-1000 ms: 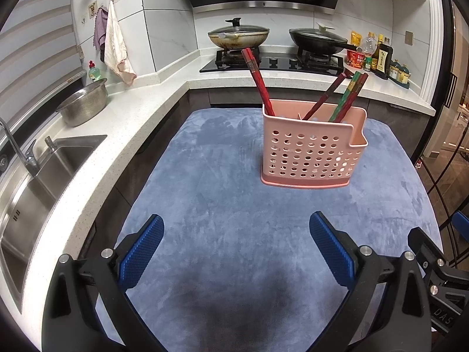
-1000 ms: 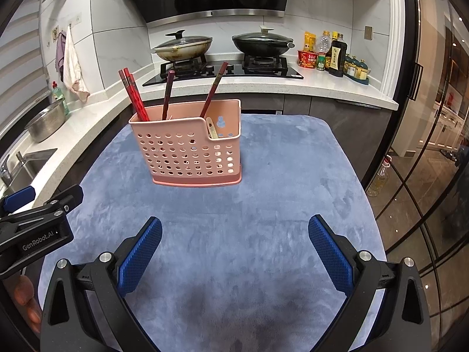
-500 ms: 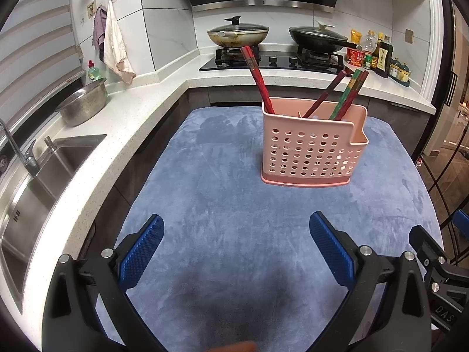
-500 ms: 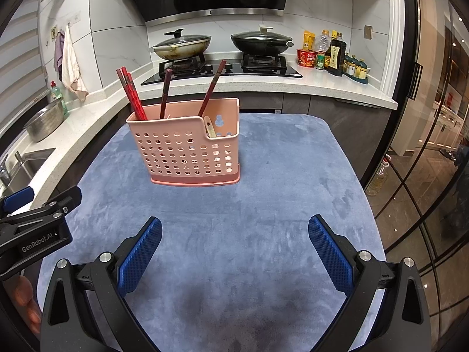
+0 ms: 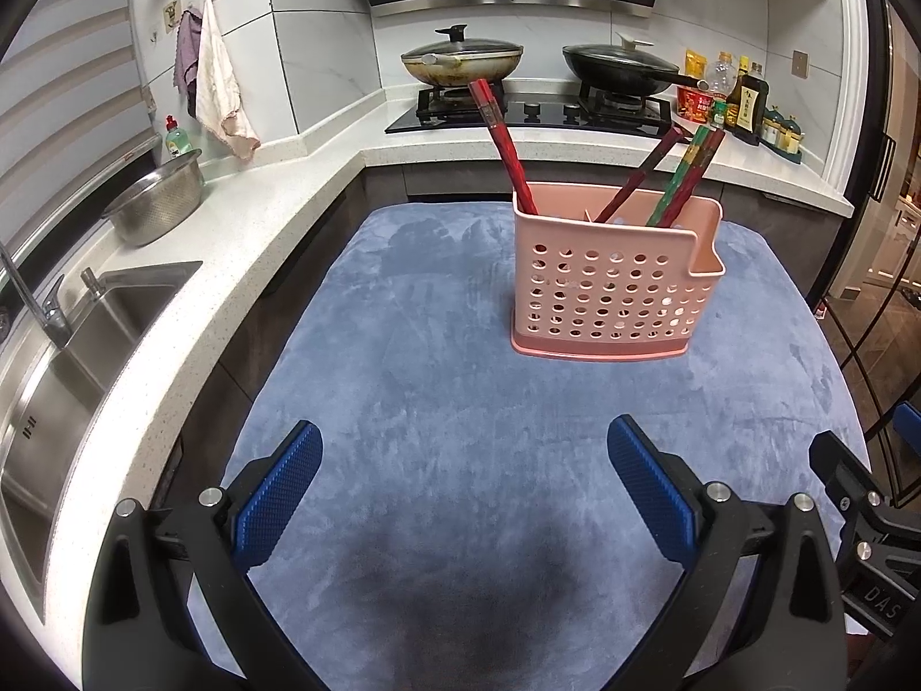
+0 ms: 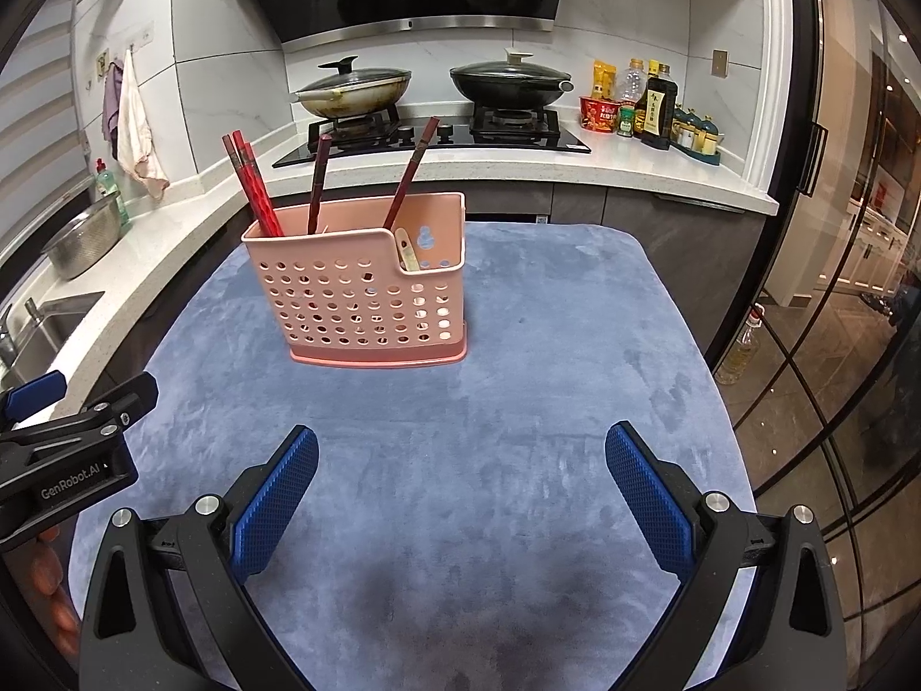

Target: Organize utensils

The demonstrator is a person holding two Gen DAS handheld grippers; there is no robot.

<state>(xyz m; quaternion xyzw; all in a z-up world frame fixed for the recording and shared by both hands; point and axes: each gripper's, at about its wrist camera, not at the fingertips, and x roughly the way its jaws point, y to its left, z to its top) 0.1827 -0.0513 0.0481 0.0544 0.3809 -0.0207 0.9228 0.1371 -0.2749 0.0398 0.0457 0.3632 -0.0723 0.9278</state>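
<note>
A pink perforated utensil holder (image 5: pixel 613 282) stands upright on the blue-grey mat (image 5: pixel 437 403); it also shows in the right wrist view (image 6: pixel 362 288). Several red and dark chopsticks (image 5: pixel 506 144) lean in it, seen also in the right wrist view (image 6: pixel 253 187). A pale wooden utensil (image 6: pixel 407 250) sits in its lower side compartment. My left gripper (image 5: pixel 463 495) is open and empty, well short of the holder. My right gripper (image 6: pixel 460 495) is open and empty too, beside the left one.
A white counter (image 5: pixel 190 288) with a sink (image 5: pixel 63 357) and a steel bowl (image 5: pixel 155 201) runs along the left. A stove with two lidded pans (image 5: pixel 460 57) and bottles (image 5: pixel 742 98) is behind. Glass doors (image 6: pixel 834 288) stand right of the mat's edge.
Both grippers have drifted very slightly; the holder sits a touch lower in both views. Nothing was grasped or released.
</note>
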